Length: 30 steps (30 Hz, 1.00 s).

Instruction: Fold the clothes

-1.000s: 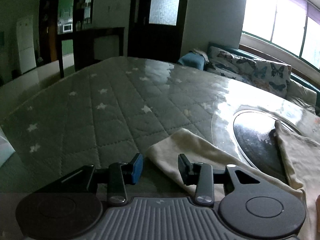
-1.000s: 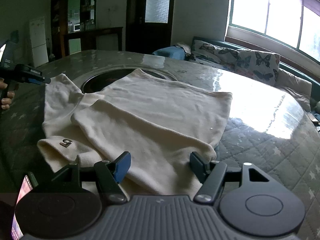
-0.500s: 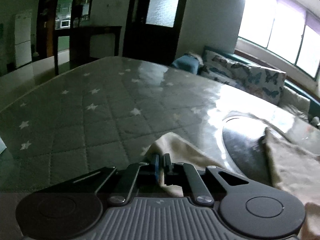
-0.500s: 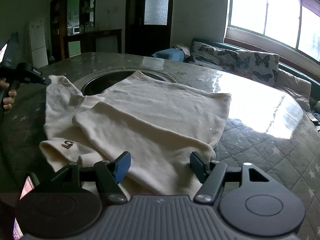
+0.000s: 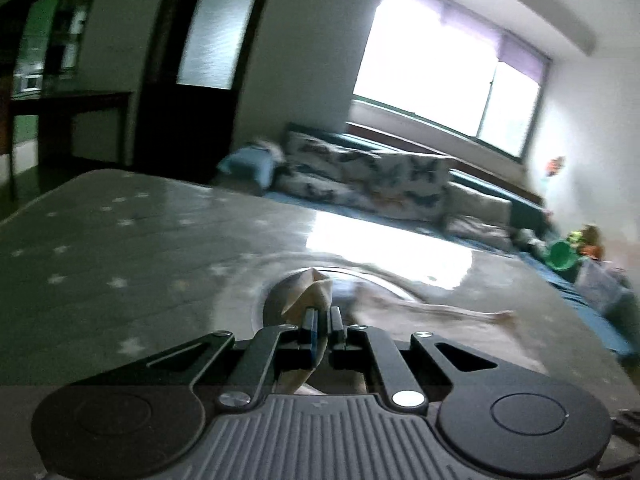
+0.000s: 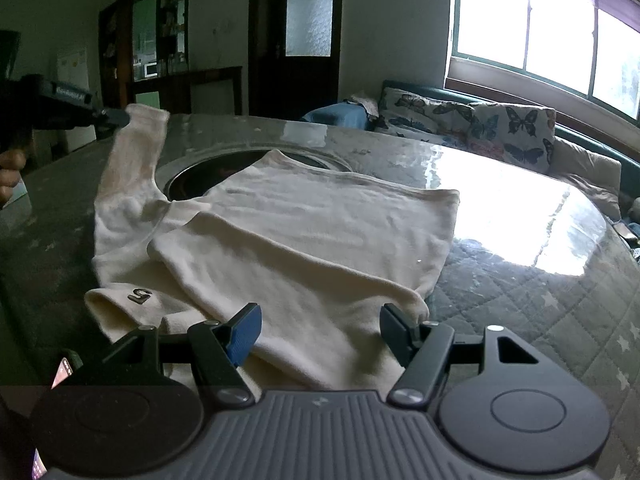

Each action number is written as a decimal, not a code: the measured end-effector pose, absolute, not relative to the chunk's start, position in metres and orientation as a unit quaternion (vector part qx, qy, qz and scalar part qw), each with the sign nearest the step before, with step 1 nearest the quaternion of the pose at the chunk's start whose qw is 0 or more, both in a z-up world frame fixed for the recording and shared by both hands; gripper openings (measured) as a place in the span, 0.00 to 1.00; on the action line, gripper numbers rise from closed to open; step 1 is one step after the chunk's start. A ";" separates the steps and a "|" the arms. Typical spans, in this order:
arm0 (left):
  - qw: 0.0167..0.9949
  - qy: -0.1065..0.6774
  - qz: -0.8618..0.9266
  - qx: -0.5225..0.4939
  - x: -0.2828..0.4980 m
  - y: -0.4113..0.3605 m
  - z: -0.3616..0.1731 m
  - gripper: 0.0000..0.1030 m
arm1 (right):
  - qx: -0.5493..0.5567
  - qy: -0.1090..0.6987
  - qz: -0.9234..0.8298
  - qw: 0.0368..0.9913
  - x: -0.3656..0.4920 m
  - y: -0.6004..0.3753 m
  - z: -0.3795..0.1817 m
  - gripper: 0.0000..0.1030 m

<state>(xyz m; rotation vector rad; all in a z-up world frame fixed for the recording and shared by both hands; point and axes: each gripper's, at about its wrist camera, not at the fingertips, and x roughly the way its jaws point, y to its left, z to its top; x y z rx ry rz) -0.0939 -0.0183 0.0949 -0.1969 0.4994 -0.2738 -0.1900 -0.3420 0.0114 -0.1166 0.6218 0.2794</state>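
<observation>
I see the grey quilted star-print desk (image 6: 540, 292) carrying the cream long-sleeved knit top (image 6: 304, 232), spread flat partly over the dark round inset (image 6: 200, 180) in the desk. One sleeve lies folded across the top's body; the other sleeve (image 6: 132, 148) rises off the desk, its cuff clenched in my left tool (image 5: 323, 322). My right tool (image 6: 320, 332) stands released above the top's near edge. Bare desk lies right of the top.

Open quilted bench (image 6: 540, 280) at right of frame, glossy and bare, free for passage. Blocked at centre by spread cream garment (image 6: 304, 240) over dark round recess (image 6: 192, 184). Upper left crossed by raised sleeve (image 6: 132, 148) and left hand-held gripper (image 6: 116, 118).
</observation>
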 end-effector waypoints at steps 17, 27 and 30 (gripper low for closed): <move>0.921 0.257 -0.284 -0.077 -0.102 -0.114 0.102 0.04 | -0.044 0.299 0.134 0.944 -0.194 -0.347 0.013 0.65; 0.902 0.276 -0.328 -0.048 -0.107 -0.143 0.087 0.04 | -0.042 0.296 0.132 0.945 -0.197 -0.349 0.016 0.65; 0.904 0.275 -0.324 -0.041 -0.107 -0.134 0.086 0.05 | -0.038 0.295 0.135 0.945 -0.196 -0.349 0.017 0.65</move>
